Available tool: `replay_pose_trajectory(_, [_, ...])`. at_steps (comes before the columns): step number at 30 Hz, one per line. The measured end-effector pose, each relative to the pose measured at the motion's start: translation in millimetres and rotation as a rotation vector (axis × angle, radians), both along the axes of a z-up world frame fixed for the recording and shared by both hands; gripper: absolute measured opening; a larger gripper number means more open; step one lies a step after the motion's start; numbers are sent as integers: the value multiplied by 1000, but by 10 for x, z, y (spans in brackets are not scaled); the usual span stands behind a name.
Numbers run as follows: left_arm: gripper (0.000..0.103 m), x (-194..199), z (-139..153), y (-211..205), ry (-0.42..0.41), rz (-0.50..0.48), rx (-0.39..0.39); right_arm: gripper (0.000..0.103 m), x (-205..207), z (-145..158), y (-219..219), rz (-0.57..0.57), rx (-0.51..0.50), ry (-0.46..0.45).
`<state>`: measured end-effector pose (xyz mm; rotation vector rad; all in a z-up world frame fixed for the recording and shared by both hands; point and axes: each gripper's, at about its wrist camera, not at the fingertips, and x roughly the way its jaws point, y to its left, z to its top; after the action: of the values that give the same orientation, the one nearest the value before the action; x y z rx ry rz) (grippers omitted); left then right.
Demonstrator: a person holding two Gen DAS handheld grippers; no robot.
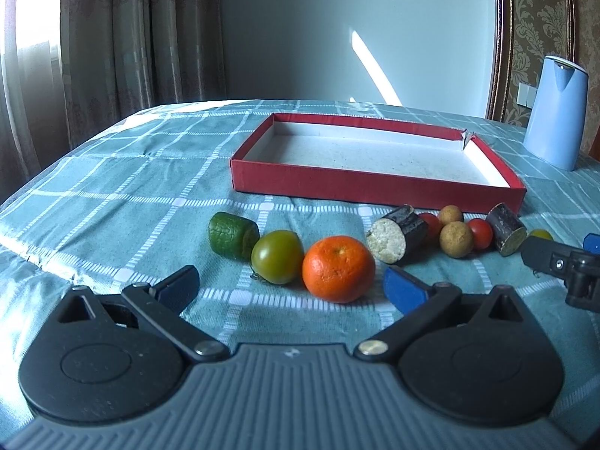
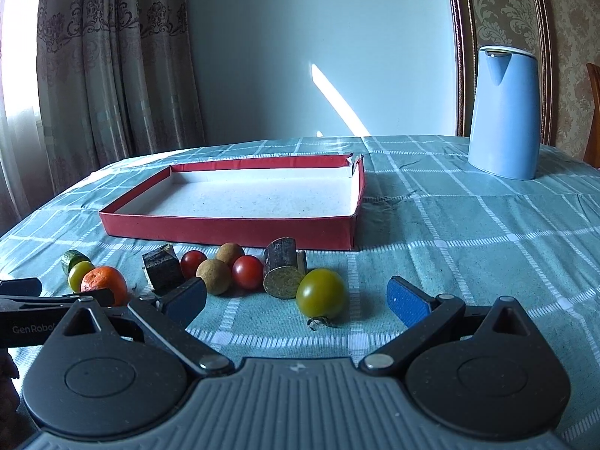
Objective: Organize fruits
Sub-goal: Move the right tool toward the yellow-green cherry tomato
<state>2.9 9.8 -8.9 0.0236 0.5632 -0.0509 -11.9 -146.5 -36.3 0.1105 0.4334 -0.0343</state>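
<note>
A row of fruit lies in front of an empty red tray (image 1: 375, 185) (image 2: 225, 227). In the left wrist view, from the left: a green cucumber piece (image 1: 232, 235), a green tomato (image 1: 276, 257), an orange mandarin (image 1: 338, 268), a dark sugarcane piece (image 1: 397, 240), two longans (image 1: 455, 239) and red cherry tomatoes (image 1: 480, 233). My left gripper (image 1: 292, 287) is open just short of the green tomato and mandarin. My right gripper (image 2: 298, 302) is open around another green tomato (image 2: 321, 297), with a second sugarcane piece (image 2: 283, 272) behind it.
A blue kettle (image 2: 504, 112) (image 1: 557, 112) stands at the table's back right. Checked teal cloth (image 2: 468, 232) covers the table. Curtains hang at the left beyond the table edge. The right gripper's tip (image 1: 562, 262) shows at the right edge of the left wrist view.
</note>
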Motion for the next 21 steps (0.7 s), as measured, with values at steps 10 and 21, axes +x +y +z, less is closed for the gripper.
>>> replay_pose_trajectory(10, [103, 40, -26, -31, 29, 4, 33, 103, 11, -4, 14, -4, -4, 13])
replay_pose_trajectory(21, [103, 37, -24, -23, 29, 6, 29, 103, 9, -9, 5, -4, 6, 12])
